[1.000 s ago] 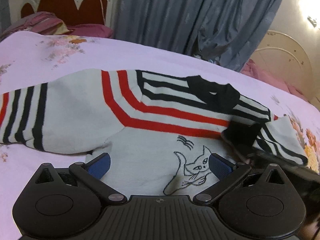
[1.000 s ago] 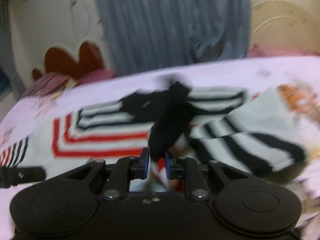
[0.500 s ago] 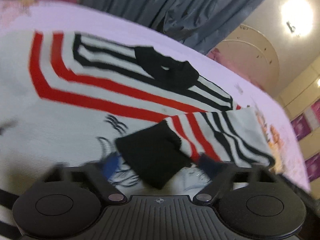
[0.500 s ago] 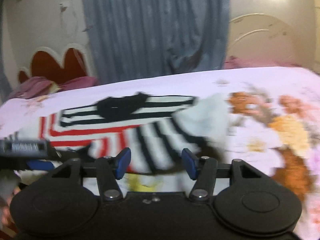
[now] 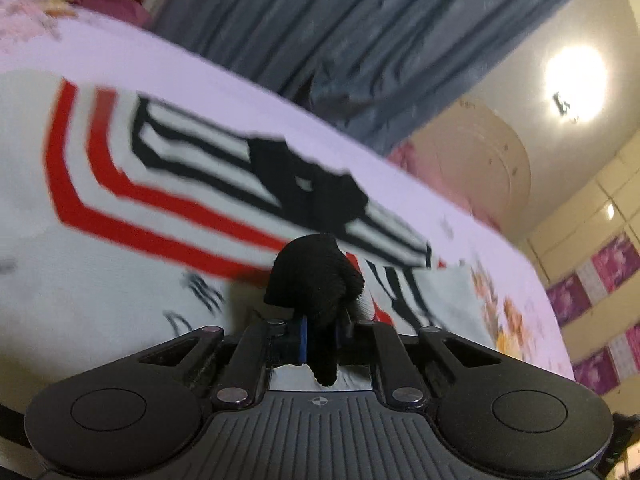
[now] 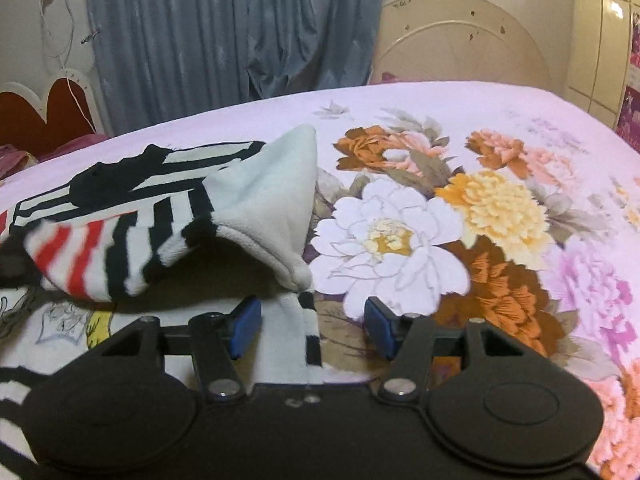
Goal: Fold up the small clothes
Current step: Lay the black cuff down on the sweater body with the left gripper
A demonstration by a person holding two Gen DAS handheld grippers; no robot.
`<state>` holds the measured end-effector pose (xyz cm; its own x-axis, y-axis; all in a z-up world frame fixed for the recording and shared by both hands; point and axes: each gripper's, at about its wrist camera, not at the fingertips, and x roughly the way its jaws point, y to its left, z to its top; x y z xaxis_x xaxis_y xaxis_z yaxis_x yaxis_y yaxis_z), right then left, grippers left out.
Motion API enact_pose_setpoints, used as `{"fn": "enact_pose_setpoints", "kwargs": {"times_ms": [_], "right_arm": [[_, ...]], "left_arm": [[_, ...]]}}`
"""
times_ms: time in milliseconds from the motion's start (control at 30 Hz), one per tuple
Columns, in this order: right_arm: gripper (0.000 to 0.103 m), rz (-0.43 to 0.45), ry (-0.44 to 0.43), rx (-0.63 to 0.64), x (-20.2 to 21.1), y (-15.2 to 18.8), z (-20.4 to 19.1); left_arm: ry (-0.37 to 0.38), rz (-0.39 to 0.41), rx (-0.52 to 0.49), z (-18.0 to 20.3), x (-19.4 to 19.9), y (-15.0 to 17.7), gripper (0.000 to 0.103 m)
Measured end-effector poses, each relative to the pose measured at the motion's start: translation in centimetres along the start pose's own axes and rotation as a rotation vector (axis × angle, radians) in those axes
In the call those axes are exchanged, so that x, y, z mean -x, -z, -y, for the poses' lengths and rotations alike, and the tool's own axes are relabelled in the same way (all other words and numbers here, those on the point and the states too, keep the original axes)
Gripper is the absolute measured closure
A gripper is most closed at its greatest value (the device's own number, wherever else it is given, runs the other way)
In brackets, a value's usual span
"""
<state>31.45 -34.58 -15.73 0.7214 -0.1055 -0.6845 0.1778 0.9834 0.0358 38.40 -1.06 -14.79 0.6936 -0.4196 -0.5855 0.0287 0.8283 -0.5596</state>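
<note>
A small white sweater (image 5: 120, 264) is spread flat on a bed, on a pale pink bedsheet (image 6: 460, 120) printed with large flowers in white, yellow, orange and pink. The sweater's chest is crossed by two red angled stripes, with black stripes above them running up to a black collar (image 5: 312, 188). Part of a line drawing in black is seen lower on the front, blurred in the left wrist view. One sleeve (image 6: 180, 232) is folded inward across the body; it is banded in red and black and ends in a black cuff (image 5: 316, 280). In the right wrist view the folded sleeve is raised off the body like an arch, with shadow beneath it, and its plain white upper part peaks near the sweater's edge.

The left gripper (image 5: 322, 334) is held low over the sweater's front, its blue-padded fingers (image 5: 303, 338) closed together on the black cuff, which bunches up above them and hangs down between them.

The right gripper (image 6: 312, 324) is held low at the sweater's side edge, beside the flowers. Its blue pads (image 6: 246, 322) are spread wide apart, and nothing is gripped; the sweater's striped edge and the bedsheet lie in the gap between them.

A grey-blue curtain (image 6: 240, 32) hangs behind the bed.
</note>
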Motion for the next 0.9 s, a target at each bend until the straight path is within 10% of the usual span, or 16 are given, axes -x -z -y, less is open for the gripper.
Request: {"fn": "enact_pose_setpoints", "kwargs": {"times_ms": [167,367,500,667,900], "right_arm": [[0.063,-0.004,-0.014,0.02,-1.4,-0.6,-1.1],[0.09,-0.022,-0.047,0.025,-2.5,-1.2,-1.9],[0.089,-0.035,-0.044,-0.042,-2.4,-0.6,-0.7],[0.085,-0.018,-0.046,0.011,-1.0,-0.6,-0.9],[0.08,0.032,-0.017,0.053,-1.2,-1.3,-2.1]], "left_arm": [[-0.065,0.092,0.043,-3.2,2.8,-1.1,0.093],[-0.189,0.027,0.022,-6.2,0.9,-0.6,0.092],[-0.224,0.011,-0.015,-6.3,0.7,-0.1,0.091],[-0.247,0.049,-0.004,-5.7,1.8,-0.2,0.038],[-0.222,0.137,-0.055,-3.5,4.0,-0.2,0.034]]}}
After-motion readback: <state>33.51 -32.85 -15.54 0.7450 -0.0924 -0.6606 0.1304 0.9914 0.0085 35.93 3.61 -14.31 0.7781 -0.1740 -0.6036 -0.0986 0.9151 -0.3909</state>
